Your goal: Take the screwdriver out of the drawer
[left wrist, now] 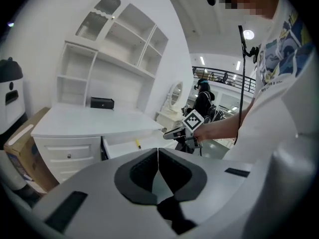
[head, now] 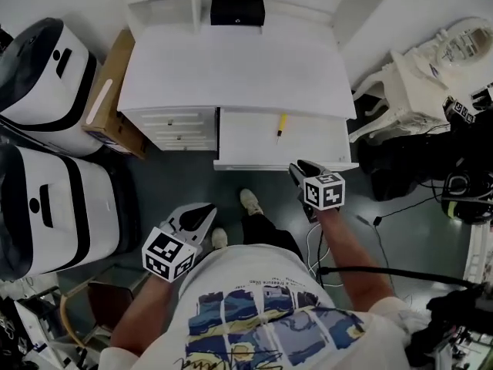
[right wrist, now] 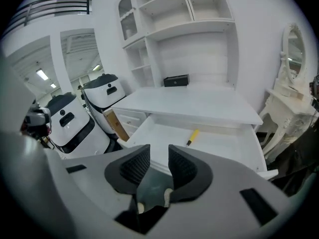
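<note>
A yellow-handled screwdriver (head: 281,126) (right wrist: 192,136) (left wrist: 138,144) lies in the pulled-out white drawer (head: 254,156) of the white desk (head: 231,72). My right gripper (head: 302,172) (right wrist: 159,162) hovers just in front of the drawer's front edge, jaws open a finger-width with nothing between them. My left gripper (head: 205,214) (left wrist: 158,164) hangs lower left, over the floor in front of the shut side drawers (head: 176,129), jaws shut and empty.
A small black box (head: 237,11) sits at the desk's back under the shelves. A cardboard box (head: 115,91) leans at the desk's left, beside two white and black machines (head: 46,199). A white dressing table (head: 416,91) and cables stand right. The person's feet (head: 249,201) are below the drawer.
</note>
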`<state>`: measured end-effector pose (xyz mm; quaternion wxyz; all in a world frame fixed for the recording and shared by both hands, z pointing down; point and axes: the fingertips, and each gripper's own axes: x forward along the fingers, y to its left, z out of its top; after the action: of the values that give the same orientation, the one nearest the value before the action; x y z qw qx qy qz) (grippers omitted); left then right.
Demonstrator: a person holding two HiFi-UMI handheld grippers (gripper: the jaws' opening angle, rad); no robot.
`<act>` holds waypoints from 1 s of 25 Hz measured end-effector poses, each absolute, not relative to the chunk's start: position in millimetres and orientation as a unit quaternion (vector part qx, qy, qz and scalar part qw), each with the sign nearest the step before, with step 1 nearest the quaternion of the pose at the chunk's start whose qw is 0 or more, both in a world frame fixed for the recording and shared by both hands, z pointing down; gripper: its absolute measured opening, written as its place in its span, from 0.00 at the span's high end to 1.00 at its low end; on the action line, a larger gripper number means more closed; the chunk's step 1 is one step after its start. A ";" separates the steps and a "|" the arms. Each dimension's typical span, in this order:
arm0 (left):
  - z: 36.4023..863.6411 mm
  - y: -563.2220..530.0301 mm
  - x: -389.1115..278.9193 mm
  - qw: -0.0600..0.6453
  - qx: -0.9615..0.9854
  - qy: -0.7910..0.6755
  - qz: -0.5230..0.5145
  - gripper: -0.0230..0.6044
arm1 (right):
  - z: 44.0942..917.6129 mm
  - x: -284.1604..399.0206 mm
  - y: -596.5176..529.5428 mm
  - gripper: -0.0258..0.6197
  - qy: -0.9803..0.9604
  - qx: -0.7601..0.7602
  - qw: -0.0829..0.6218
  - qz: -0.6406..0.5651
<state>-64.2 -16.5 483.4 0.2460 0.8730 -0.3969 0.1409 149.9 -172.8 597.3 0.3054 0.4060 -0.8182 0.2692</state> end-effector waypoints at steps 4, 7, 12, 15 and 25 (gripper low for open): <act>469.6 -57.1 -60.6 0.247 0.854 -0.435 0.140 0.94 | 630.2 157.1 -236.0 0.75 -0.811 0.399 0.324 0.281; 462.6 -87.0 -53.3 0.244 0.845 -0.451 0.149 0.94 | 656.7 162.3 -278.5 0.73 -0.800 0.396 0.343 0.294; 455.2 -112.8 -48.2 0.262 0.819 -0.482 0.166 0.94 | 706.9 163.8 -309.2 0.69 -0.780 0.374 0.380 0.326; 454.2 -126.8 -46.1 0.271 0.804 -0.500 0.172 0.94 | 732.4 162.5 -326.9 0.67 -0.770 0.365 0.390 0.350; 461.9 -145.2 -51.0 0.301 0.759 -0.549 0.179 0.94 | 789.7 150.8 -363.3 0.65 -0.735 0.377 0.416 0.381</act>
<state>-51.0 -145.2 461.9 0.3009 0.7589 -0.5491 0.1790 150.8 -363.3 789.7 0.4160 0.3768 -0.7348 0.3808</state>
